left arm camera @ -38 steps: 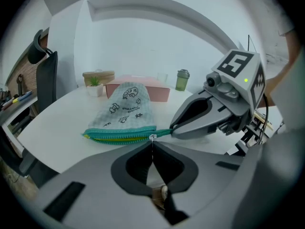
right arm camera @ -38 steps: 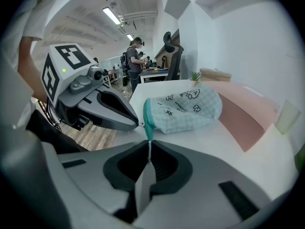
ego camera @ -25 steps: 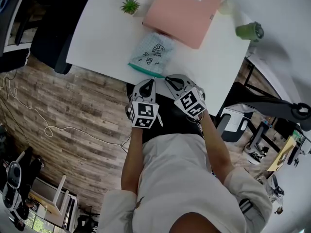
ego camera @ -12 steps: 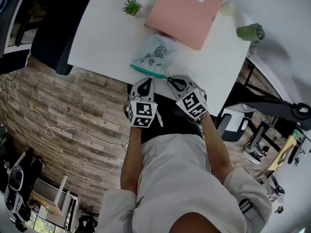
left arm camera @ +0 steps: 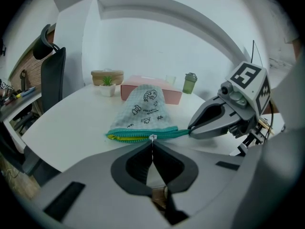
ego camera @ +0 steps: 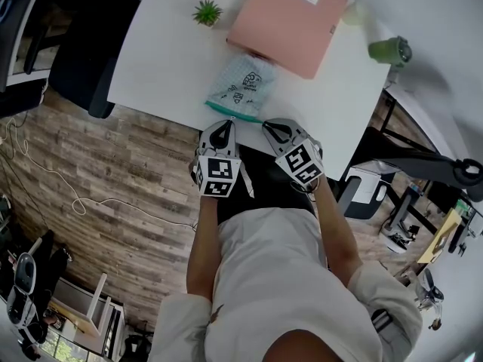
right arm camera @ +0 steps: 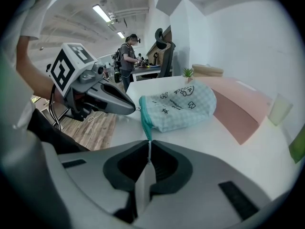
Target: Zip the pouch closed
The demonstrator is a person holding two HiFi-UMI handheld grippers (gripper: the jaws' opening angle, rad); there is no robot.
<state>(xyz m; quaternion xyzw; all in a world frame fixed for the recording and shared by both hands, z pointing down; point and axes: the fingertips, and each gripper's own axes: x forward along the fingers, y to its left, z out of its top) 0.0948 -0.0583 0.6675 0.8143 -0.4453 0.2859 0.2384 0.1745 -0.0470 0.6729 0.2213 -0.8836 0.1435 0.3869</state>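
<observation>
A pale checked pouch (ego camera: 240, 84) with cartoon prints lies on the white table (ego camera: 158, 59), its teal zipper (left arm camera: 169, 133) along the near edge. In the left gripper view, my left gripper (left arm camera: 152, 140) is shut on the small zipper pull, around mid-zipper. The stretch to the left of the pull gapes and shows its yellow lining (left arm camera: 125, 137); the stretch to the right is closed. My right gripper (right arm camera: 149, 142) is shut on the zipper's right end. In the head view both grippers, left (ego camera: 224, 124) and right (ego camera: 270, 124), sit side by side at the table's near edge.
A pink flat box (ego camera: 290, 21) lies just behind the pouch, with a small potted plant (ego camera: 206, 11) to its left and a green cup (ego camera: 391, 50) at the right. A black chair (ego camera: 75, 59) stands left of the table. A person (right arm camera: 128, 56) stands far off.
My left gripper has slid a little to the left along the zipper, away from the right gripper. The right gripper has kept its place.
</observation>
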